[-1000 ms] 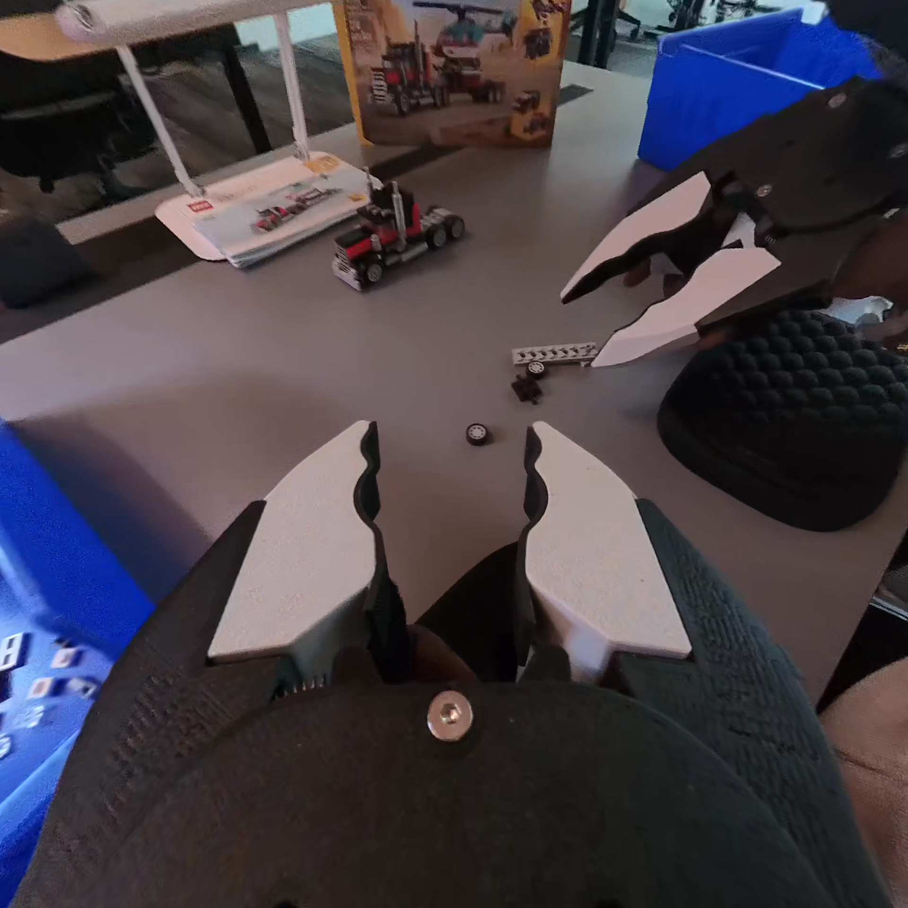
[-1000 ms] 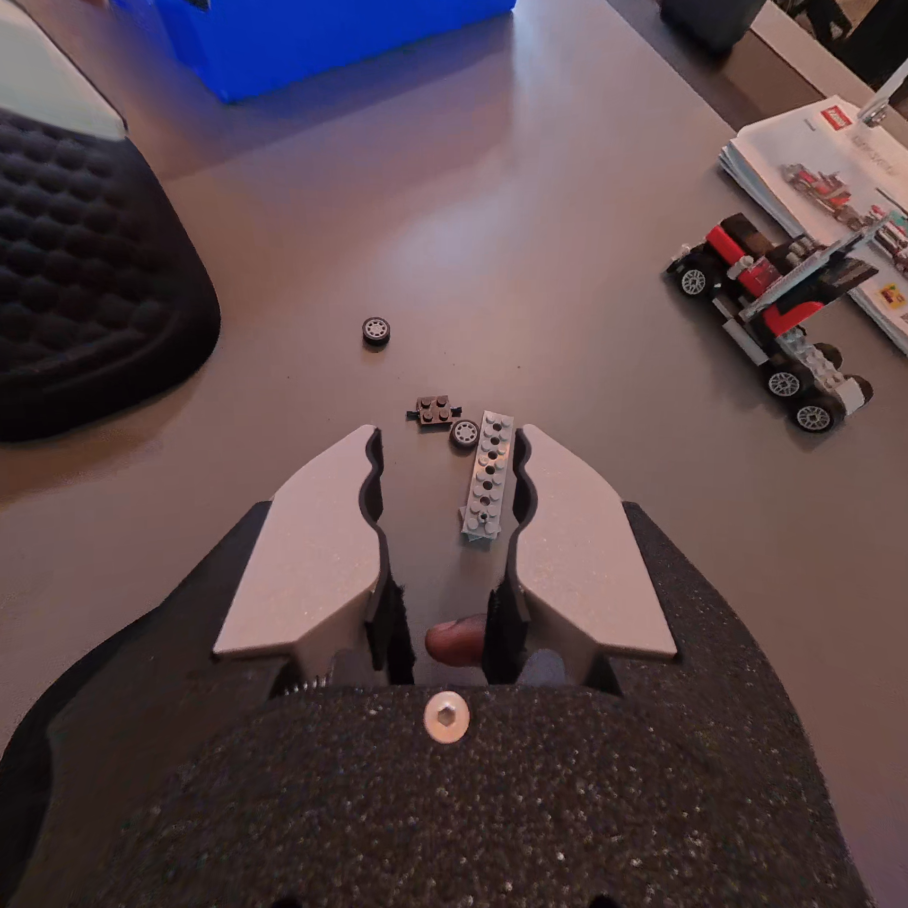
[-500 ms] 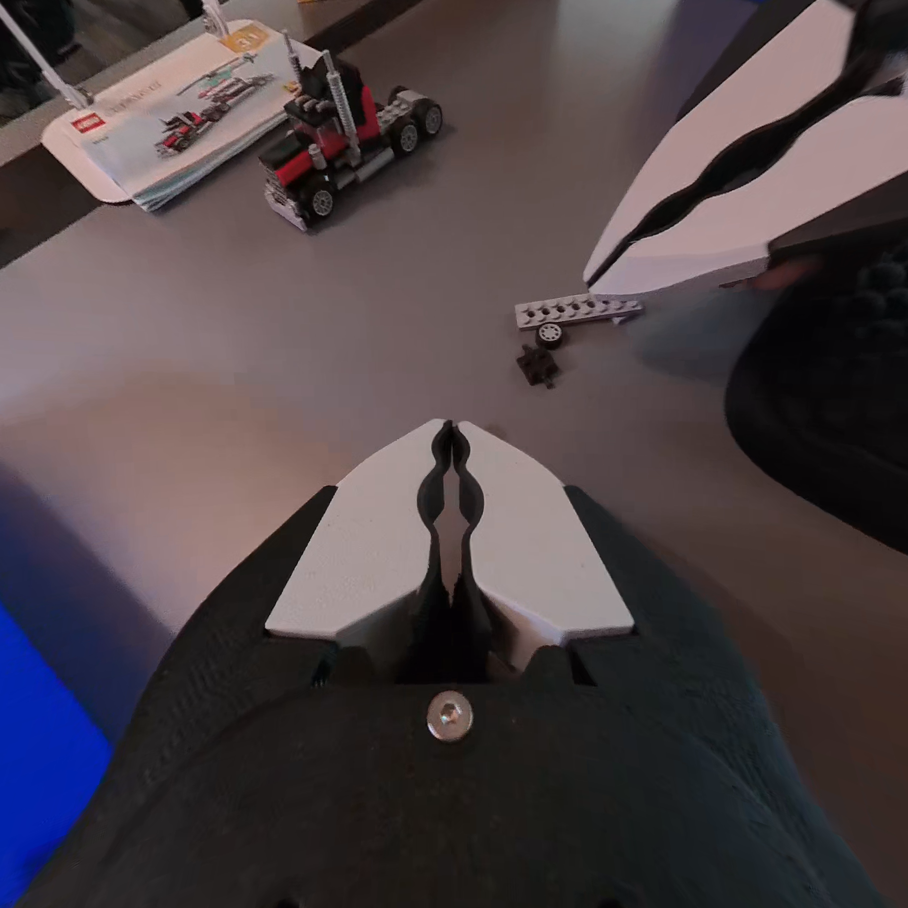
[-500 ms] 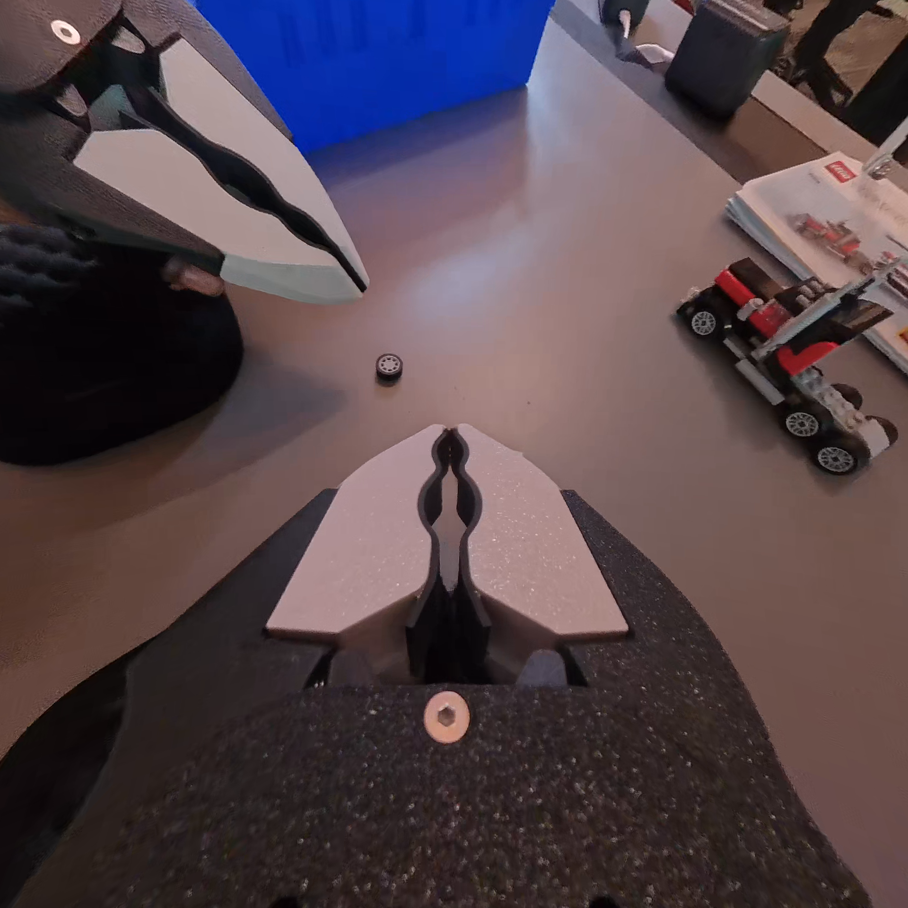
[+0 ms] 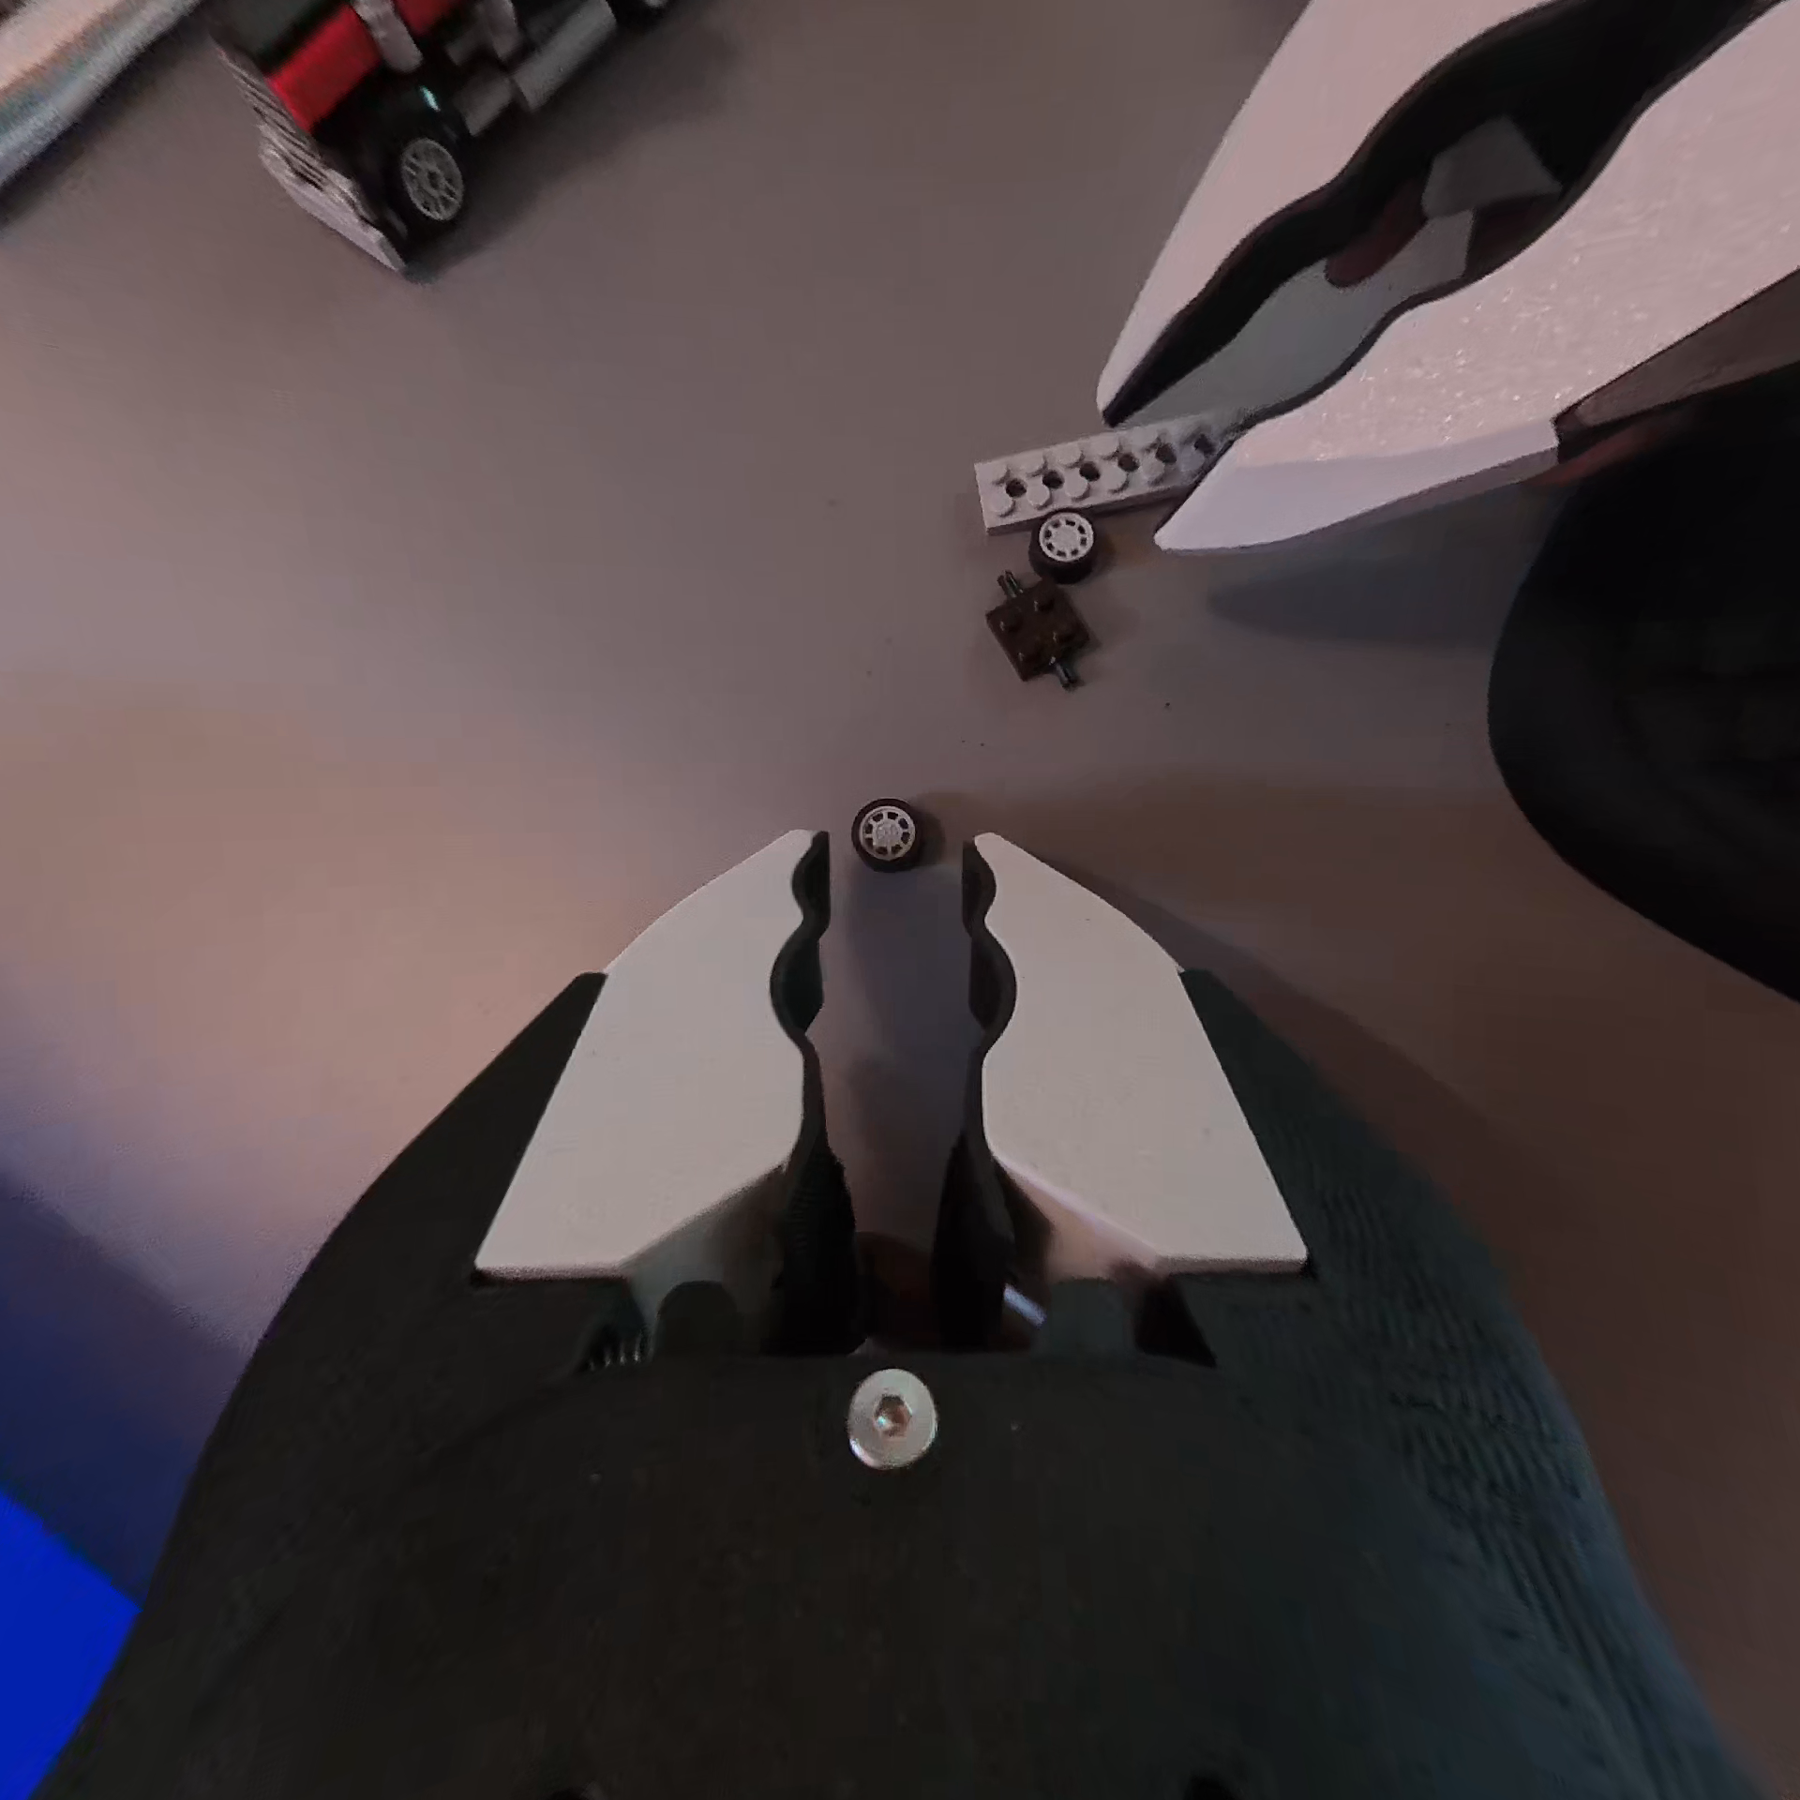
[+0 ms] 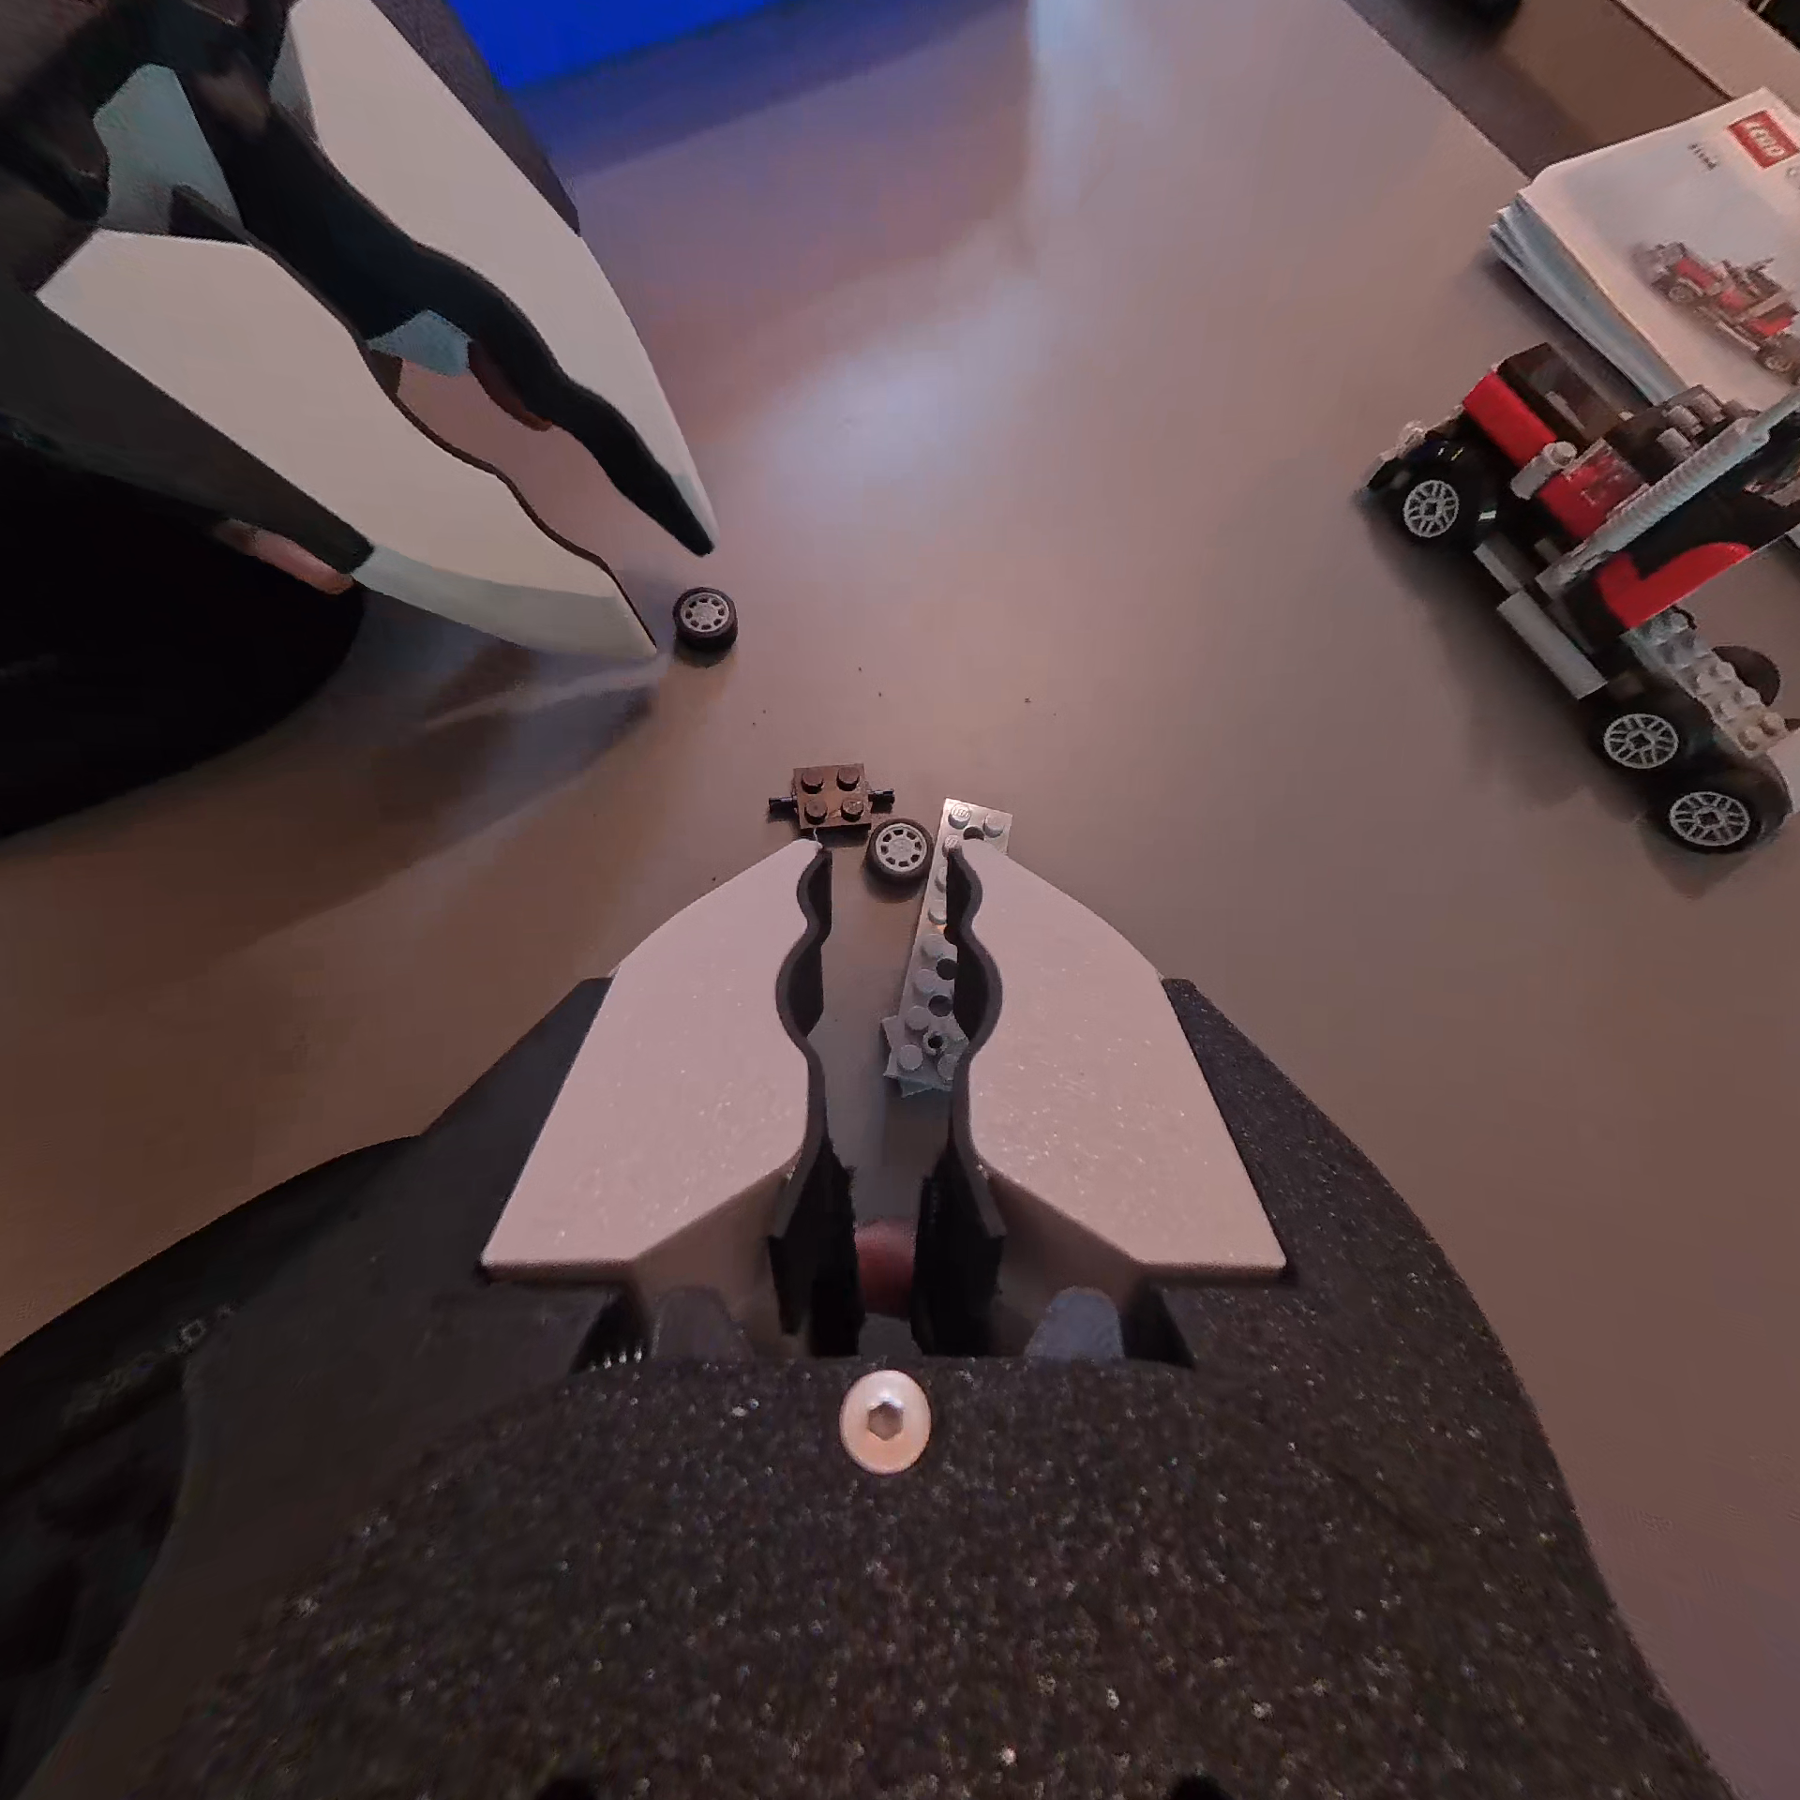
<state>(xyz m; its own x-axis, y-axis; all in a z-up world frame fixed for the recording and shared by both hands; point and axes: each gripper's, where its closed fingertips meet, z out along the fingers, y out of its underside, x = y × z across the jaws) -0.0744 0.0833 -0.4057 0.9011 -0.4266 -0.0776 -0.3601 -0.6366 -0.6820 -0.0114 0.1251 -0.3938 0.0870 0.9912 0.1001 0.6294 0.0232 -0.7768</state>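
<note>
My left gripper (image 5: pixel 896 849) is open and low over the grey table (image 5: pixel 487 633). A small black wheel with a grey hub (image 5: pixel 897 841) lies on the table right at its fingertips, with a gap to each pad. My right gripper (image 6: pixel 891 852) is open too. A long grey studded plate (image 6: pixel 933 974) lies flat on the table between its fingers, along the right finger (image 6: pixel 1071 1023), unclamped. A second small wheel (image 6: pixel 901 849) and a dark axle plate (image 6: pixel 830 796) lie just past its tips. The right gripper also shows in the left wrist view (image 5: pixel 1135 477), over the plate (image 5: pixel 1081 477).
A red and black toy truck (image 6: pixel 1607 584) stands to the right, by an instruction booklet (image 6: pixel 1675 243). A black dimpled pad (image 5: pixel 1656 779) lies behind the right gripper. Blue bins (image 5: pixel 39 1607) (image 6: pixel 604 39) stand at the table's sides. The left gripper (image 6: pixel 677 594) is close by. The left gripper's tips are roughly 8 centimeters from the right gripper's.
Both grippers were wide open, shut on air half a second ago, and have now opened partway. Both came down nearer the table, the left to the loose wheel, the right over the grey plate.
</note>
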